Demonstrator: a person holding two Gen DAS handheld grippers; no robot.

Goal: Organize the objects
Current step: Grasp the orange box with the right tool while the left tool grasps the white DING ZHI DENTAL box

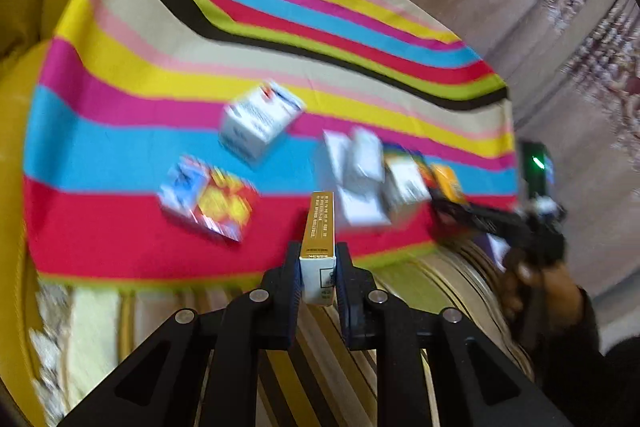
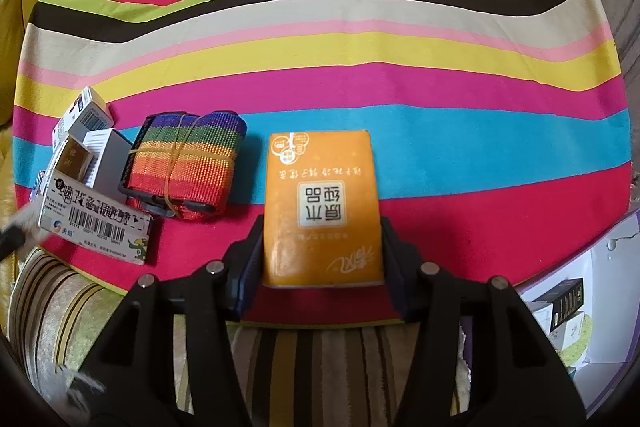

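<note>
Left wrist: striped cloth (blurred) over yellow sofa.

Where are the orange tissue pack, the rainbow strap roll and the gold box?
orange tissue pack [image 2: 322, 211], right wrist view, middle of its top face
rainbow strap roll [image 2: 186, 161], right wrist view, banded middle
gold box [image 1: 318, 227], left wrist view, gold side

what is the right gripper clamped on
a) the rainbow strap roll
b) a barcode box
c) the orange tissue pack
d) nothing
c: in the right wrist view the right gripper has a finger pressed on each side of the orange tissue pack, while the rainbow strap roll lies apart on the striped cloth.
</note>
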